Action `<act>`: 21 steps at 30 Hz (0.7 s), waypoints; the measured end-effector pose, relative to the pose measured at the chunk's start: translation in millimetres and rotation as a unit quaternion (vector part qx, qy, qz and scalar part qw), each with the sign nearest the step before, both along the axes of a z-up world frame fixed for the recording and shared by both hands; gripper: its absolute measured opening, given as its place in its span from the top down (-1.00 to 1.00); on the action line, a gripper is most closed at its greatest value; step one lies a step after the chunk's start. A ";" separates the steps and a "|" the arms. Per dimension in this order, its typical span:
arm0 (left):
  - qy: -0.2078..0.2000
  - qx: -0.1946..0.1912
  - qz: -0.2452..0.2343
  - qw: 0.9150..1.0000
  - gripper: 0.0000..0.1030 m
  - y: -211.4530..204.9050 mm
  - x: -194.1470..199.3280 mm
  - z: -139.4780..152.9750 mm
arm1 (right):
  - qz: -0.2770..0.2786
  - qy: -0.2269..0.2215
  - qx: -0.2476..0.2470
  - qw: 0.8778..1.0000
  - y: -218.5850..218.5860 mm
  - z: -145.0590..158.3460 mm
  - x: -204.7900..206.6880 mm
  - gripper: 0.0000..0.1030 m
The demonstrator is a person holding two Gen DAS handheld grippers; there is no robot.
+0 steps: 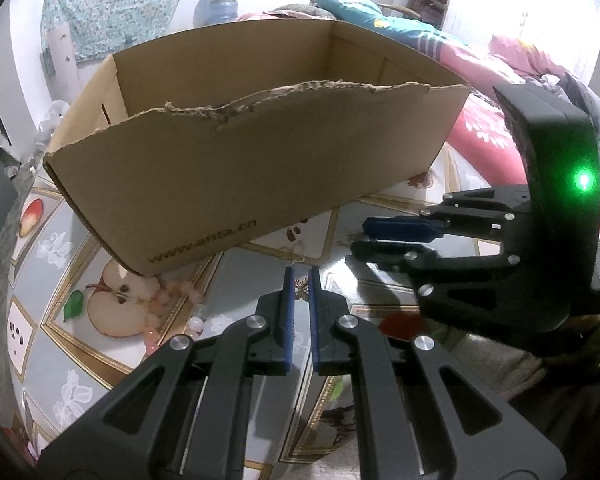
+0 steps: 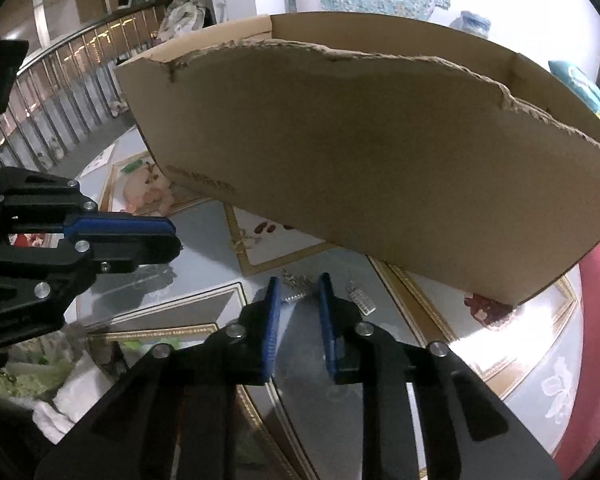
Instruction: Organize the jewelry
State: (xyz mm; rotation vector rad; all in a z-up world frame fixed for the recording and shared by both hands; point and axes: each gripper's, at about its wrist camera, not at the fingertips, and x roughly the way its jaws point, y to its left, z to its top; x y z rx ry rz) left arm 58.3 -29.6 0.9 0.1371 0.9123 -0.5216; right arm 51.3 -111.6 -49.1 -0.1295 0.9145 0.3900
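Cardboard box [image 1: 260, 160] interior hidden, earrings [image 2: 362, 300] blurred

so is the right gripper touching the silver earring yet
Apart. The right wrist view shows the right gripper with open jaws and the silver earrings lying on the table beyond the tips, none gripped.

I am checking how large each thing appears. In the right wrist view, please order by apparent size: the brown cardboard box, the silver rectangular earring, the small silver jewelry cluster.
1. Brown cardboard box, by far the largest.
2. and 3. Silver rectangular earring and small silver jewelry cluster: both tiny and look alike in size; I cannot rank them.
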 end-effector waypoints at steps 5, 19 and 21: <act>0.002 -0.002 0.000 1.000 0.89 0.3 1.2 -1.4 | -0.002 0.003 0.002 1.000 -0.8 -1.2 0.8 0.85; -0.006 -0.003 0.002 1.000 0.89 1.0 -2.4 4.1 | 0.000 -0.011 0.012 1.000 -9.0 11.2 -15.6 0.95; -0.008 -0.003 0.002 1.000 0.89 1.6 -3.3 5.1 | 0.001 -0.016 0.014 1.000 -10.1 15.5 -18.3 0.95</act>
